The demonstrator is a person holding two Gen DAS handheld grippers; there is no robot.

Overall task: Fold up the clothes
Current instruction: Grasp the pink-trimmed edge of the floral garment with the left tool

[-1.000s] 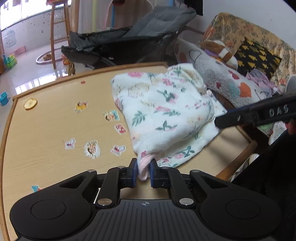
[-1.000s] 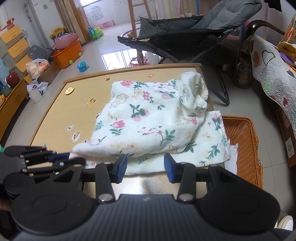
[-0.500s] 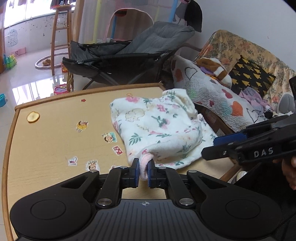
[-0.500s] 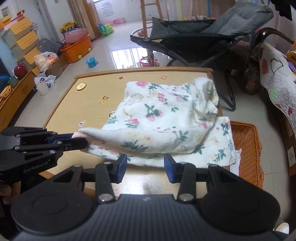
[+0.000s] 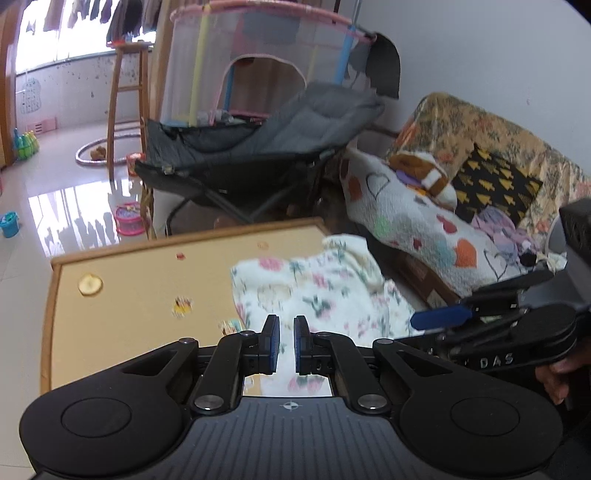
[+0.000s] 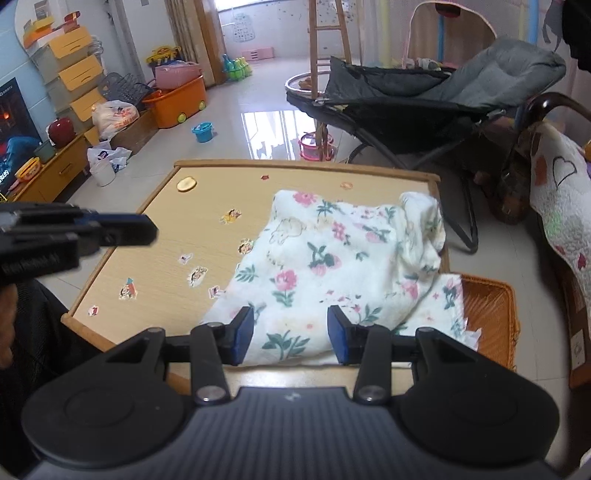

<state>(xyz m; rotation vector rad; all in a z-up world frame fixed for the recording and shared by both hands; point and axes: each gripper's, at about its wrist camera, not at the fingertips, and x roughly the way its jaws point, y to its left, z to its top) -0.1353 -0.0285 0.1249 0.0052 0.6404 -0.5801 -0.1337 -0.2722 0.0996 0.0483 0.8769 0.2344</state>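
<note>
Judging by how it lies, your white floral-print cotton garment sits roughly doubled on the right half of the sticker-dotted wooden table, edges uneven, one corner overhanging. Your left gripper hovers nearly clenched and empty; your right gripper hangs half-spread, grasping nothing. Squaring up remains.

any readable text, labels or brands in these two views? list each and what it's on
"DAS": on the side of the right gripper, seen from the left wrist.
White lettering on the side of the left gripper: too blurred to read.
Table stickers: pictures only, no legible words.
Wall chart in the far room: too small to read.
</note>
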